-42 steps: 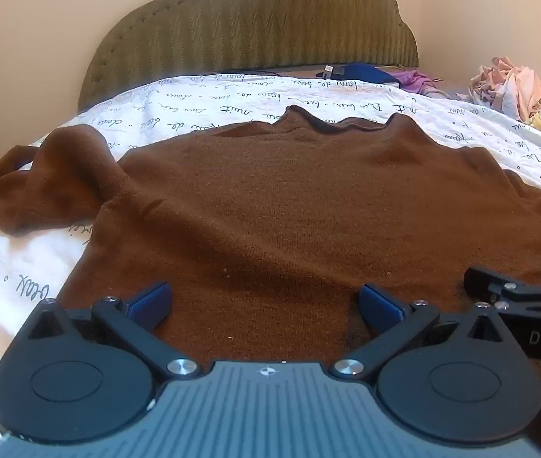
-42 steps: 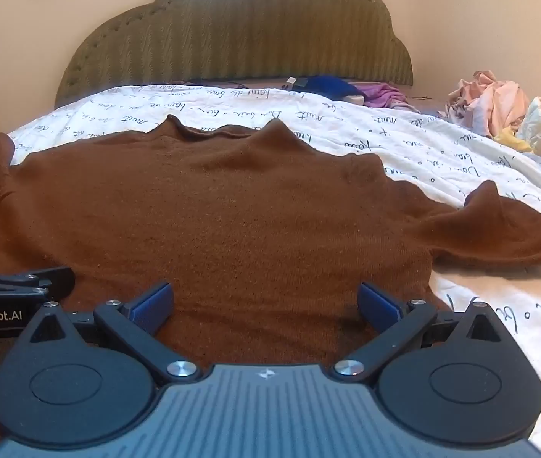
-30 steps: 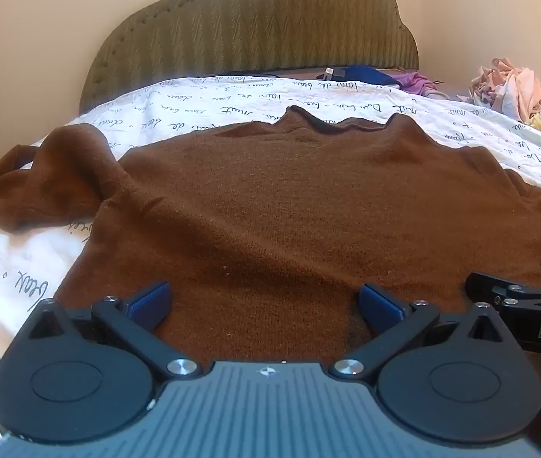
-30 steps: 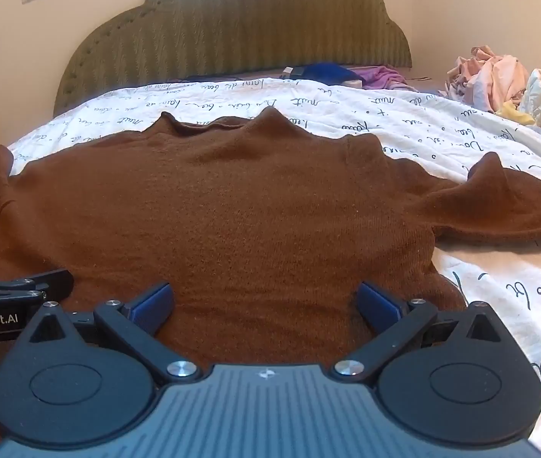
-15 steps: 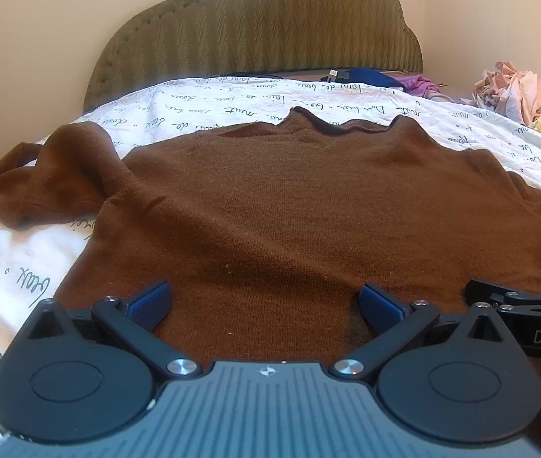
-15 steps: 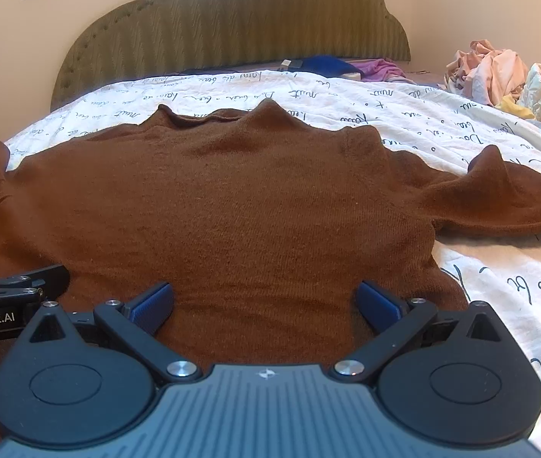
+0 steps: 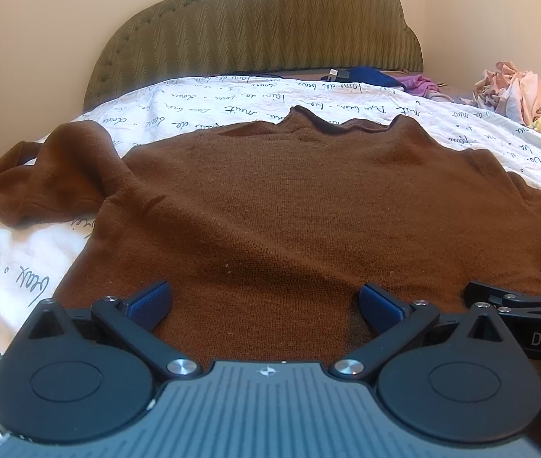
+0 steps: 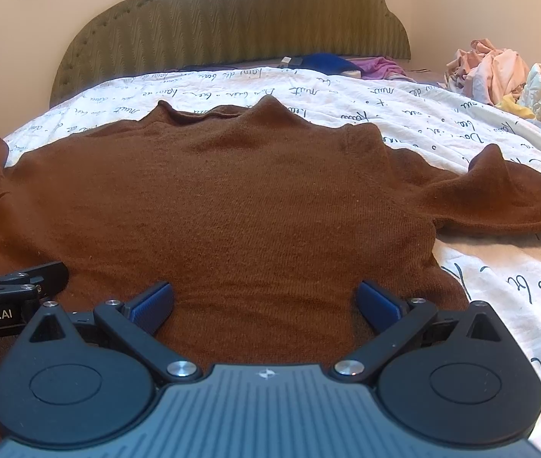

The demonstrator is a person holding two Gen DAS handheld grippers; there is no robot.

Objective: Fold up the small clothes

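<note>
Currently the brown sweater (image 7: 308,206) is lying spread flat on the white script-printed bedsheet (image 8: 404,110), collar (image 7: 331,124) pointing away toward the green headboard (image 7: 270,26), hem nearest the cameras. Its long axis is running straight ahead from both claws. The left gripper (image 7: 263,303) is sitting low over the hem, jaws standing wide apart and holding nothing, blue pads resting on or just above the knit; contact cannot be confirmed. The right gripper (image 8: 264,303) is sitting the same way, jaws spread, empty, beside the left one over the right part of the hem. Each gripper is showing at the edge of the other's view, so the two are sitting near together. The left sleeve (image 7: 53,175) is bunching outward on the left side, nearer the left gripper; the right sleeve (image 8: 499,198) is trailing outward on the right, nearer the right gripper. Judgement: folding not yet begun; each claw is likely reaching for its own side. A heap of pale laundry (image 8: 499,72) is lying far right.
</note>
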